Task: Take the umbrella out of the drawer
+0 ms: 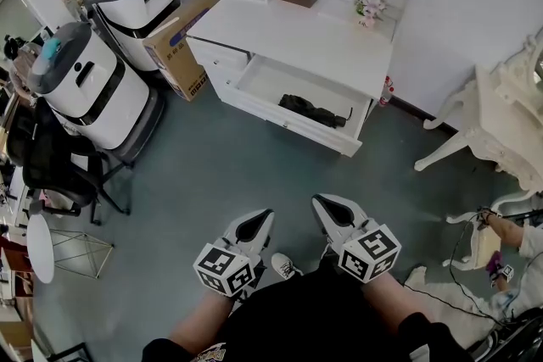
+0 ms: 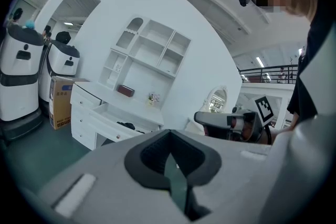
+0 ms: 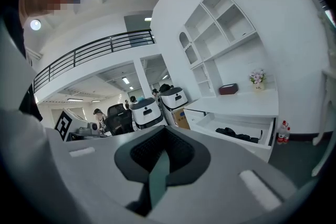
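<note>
Grey floor (image 1: 222,175) separates us from the open drawer (image 1: 270,79), umbrella (image 1: 312,109) inside; left gripper (image 1: 264,216) and right gripper (image 1: 320,201) clenched, empty. Best approach, spread jaws first.

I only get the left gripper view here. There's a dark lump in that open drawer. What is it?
Observer: The head view shows a folded black umbrella lying alone in the drawer.
Operator: Is the other hand-held gripper carrying anything?
Observer: No. In the right gripper view the right hand-held gripper has its jaws together with nothing between them.
Operator: Anything on the floor near that desk?
Observer: Yes. Small bottles with red on them stand by the wall, beside the right end of the desk.
</note>
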